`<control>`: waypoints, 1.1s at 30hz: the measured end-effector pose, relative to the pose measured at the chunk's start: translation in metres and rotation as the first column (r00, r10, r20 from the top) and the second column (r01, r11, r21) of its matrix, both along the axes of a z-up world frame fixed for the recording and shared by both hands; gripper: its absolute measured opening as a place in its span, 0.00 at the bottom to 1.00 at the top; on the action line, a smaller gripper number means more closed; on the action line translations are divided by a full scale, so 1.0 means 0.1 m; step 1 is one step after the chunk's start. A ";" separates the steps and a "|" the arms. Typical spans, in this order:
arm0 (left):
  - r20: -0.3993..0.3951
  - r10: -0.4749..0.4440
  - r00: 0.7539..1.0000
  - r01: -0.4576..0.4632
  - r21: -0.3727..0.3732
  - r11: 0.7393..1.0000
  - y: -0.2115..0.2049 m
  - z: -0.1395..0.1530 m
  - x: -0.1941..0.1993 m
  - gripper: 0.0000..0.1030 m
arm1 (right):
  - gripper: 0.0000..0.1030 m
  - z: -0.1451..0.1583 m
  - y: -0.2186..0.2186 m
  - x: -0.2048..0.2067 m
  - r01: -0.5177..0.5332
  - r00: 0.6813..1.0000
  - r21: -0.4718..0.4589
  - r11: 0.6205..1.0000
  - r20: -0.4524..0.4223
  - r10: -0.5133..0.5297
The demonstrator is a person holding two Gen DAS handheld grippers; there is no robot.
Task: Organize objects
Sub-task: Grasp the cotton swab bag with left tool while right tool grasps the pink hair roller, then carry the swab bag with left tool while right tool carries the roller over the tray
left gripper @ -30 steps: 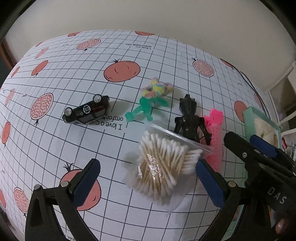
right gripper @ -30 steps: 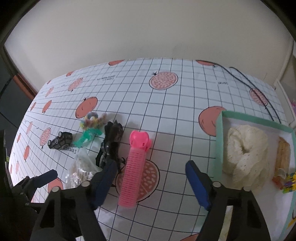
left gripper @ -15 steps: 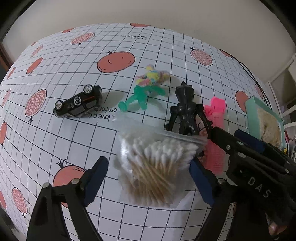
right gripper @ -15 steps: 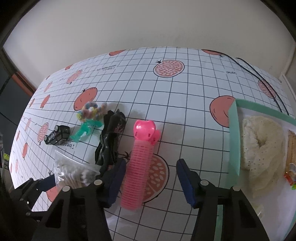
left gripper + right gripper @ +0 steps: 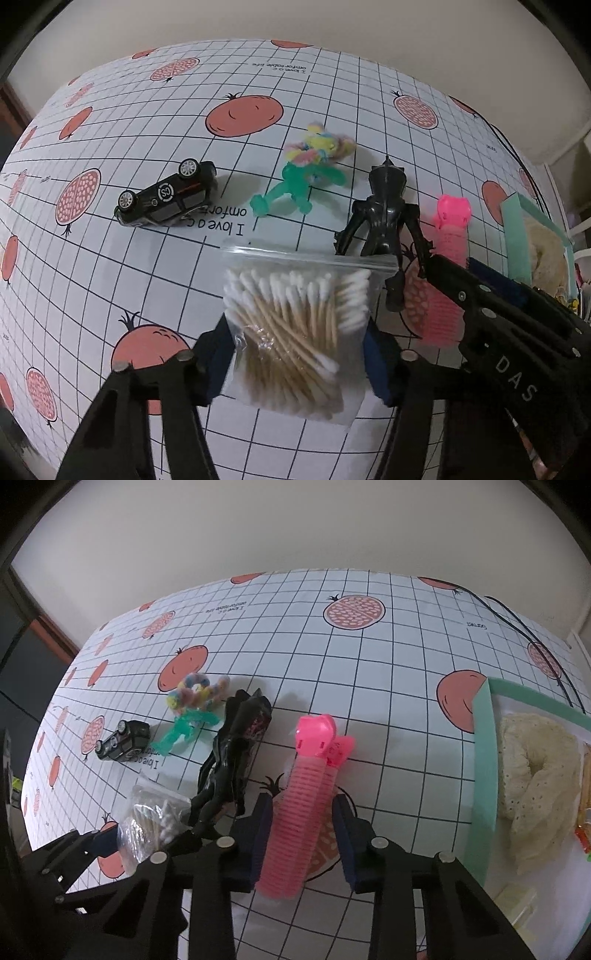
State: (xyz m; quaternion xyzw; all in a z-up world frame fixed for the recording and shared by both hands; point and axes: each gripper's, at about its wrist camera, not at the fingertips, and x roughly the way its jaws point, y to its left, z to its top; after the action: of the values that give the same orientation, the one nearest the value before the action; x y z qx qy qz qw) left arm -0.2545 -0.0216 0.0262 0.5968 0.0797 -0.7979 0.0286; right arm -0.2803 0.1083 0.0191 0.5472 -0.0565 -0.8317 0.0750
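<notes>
The left tool (image 5: 297, 356) is clamped on the clear bag of cotton swabs (image 5: 295, 328); the right tool (image 5: 301, 843) closes around the pink ribbed hair roller (image 5: 303, 801), contact unclear. The green-rimmed tray (image 5: 484, 775) at right holds a cream lace cloth (image 5: 535, 775); the black toy car (image 5: 166, 192), green figure (image 5: 295, 184) and black figure (image 5: 384, 210) lie loose on the tabletop (image 5: 110, 277).

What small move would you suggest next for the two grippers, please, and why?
Probably finish closing both grips. The left gripper has its blue pads against the sides of the clear bag of cotton swabs; the right gripper straddles the pink ribbed hair roller, a gap showing on its right. Both items lie on the table.
</notes>
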 end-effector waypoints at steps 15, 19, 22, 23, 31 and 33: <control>-0.022 0.046 0.999 -0.045 0.019 0.999 -0.13 0.20 0.02 0.50 | 0.30 0.31 0.11 0.07 0.001 0.998 -0.009 1.000 -0.058 -0.002; -0.059 0.048 0.997 -0.046 0.036 0.998 -0.09 0.32 0.04 0.50 | 0.30 0.47 0.13 0.11 -0.004 0.996 -0.015 1.000 -0.088 0.003; -0.089 0.049 0.995 -0.045 0.040 0.998 -0.06 0.42 0.04 0.50 | 0.30 0.58 0.16 0.14 -0.009 0.994 -0.020 1.000 -0.111 0.007; -0.100 0.048 0.994 -0.044 0.042 0.998 -0.04 0.46 0.03 0.50 | 0.30 0.62 0.18 0.15 -0.008 0.993 -0.022 1.000 -0.119 0.006; -0.179 0.010 0.984 0.002 0.066 0.998 0.11 0.75 0.01 0.50 | 0.30 0.86 0.41 0.22 0.015 0.986 -0.027 1.000 -0.168 -0.019; -0.193 -0.006 0.981 0.021 0.075 0.997 0.19 0.80 0.01 0.50 | 0.30 0.91 0.53 0.25 0.033 0.983 -0.031 0.999 -0.179 -0.038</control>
State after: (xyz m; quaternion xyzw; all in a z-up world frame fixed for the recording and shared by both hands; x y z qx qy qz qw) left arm -0.2535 -0.0021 0.1064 0.5179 0.1088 -0.8485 -0.0076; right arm -0.2555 0.1608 0.1096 0.4679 -0.0709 -0.8779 0.0728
